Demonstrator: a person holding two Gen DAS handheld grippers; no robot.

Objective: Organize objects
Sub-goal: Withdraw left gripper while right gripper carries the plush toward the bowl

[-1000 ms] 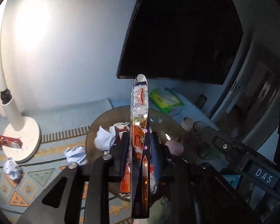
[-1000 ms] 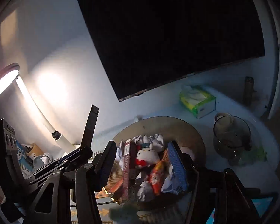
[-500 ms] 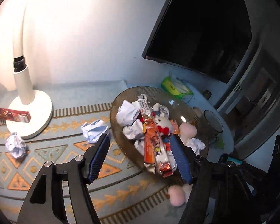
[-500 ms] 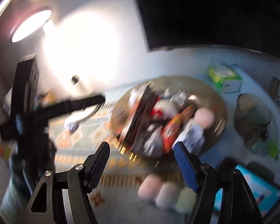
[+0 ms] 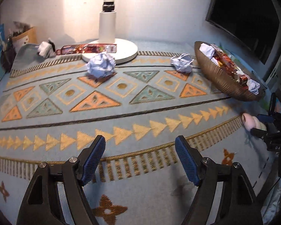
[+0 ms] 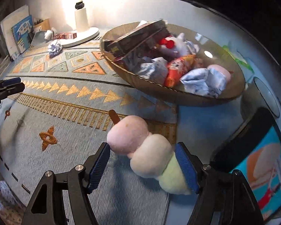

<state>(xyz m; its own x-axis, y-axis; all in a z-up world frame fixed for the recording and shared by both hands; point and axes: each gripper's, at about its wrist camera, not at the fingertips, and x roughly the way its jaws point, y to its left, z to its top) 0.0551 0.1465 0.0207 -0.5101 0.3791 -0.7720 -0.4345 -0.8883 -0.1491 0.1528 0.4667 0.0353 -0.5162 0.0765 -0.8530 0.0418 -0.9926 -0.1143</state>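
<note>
Two grippers had dropped from above the ribbed bowl (image 6: 178, 93) to the woven mat (image 5: 140, 112). The left gripper (image 5: 140, 161), its snack box released (jaws just widened), stood spread and empty. The right gripper (image 6: 143, 166) stood spread around the fuzzy three-ball plush skewer (image 6: 149, 153), lying between its pads, ungripped.

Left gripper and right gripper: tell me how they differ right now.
The left gripper has only bare rug between its fingers; the right gripper straddles the plush dumpling skewer. The right gripper's right pad sits against the skewer's green ball, while the left gripper's pads touch nothing. Both stand open with blue ribbed pads, above the patterned rug.
</note>
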